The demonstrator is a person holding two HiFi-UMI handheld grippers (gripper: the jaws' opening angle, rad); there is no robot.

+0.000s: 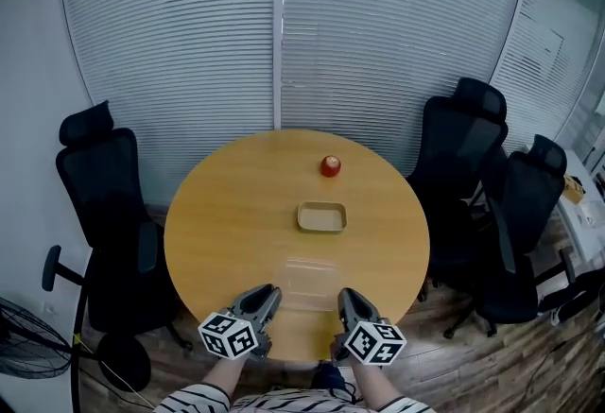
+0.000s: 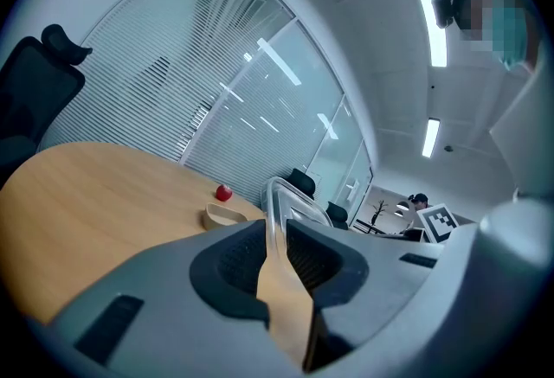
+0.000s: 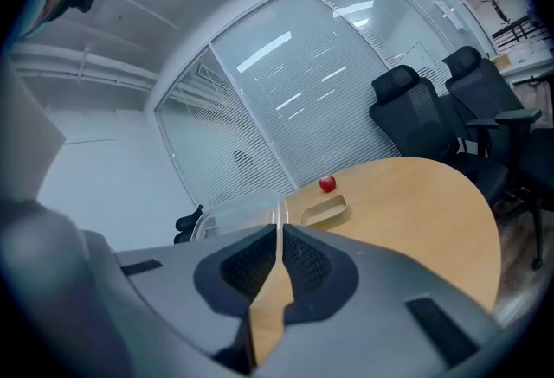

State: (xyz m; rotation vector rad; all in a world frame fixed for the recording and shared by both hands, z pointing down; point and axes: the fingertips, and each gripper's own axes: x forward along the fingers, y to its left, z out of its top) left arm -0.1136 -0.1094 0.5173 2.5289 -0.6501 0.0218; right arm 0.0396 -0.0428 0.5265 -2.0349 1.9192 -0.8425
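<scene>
A clear plastic container [image 1: 312, 281] lies near the front edge of the round wooden table [image 1: 227, 222]. My left gripper [image 1: 272, 292] is shut on its left wall and my right gripper [image 1: 344, 296] on its right wall. In the left gripper view the thin clear rim [image 2: 290, 199] runs between the left gripper's [image 2: 275, 225] closed jaws. In the right gripper view the same container [image 3: 234, 216] sits at the right gripper's [image 3: 279, 229] closed jaws. Farther along the table are a shallow beige tray [image 1: 321, 216] [image 2: 221, 214] [image 3: 322, 212] and a small red fruit-like object [image 1: 330, 165] [image 2: 223, 192] [image 3: 327, 184].
A black office chair [image 1: 104, 203] stands to the table's left, and two more [image 1: 463, 165] [image 1: 525, 222] to its right. A floor fan [image 1: 28, 345] is at the lower left. Glass walls with blinds [image 1: 284, 33] close off the back. A person's striped sleeves show at the bottom edge.
</scene>
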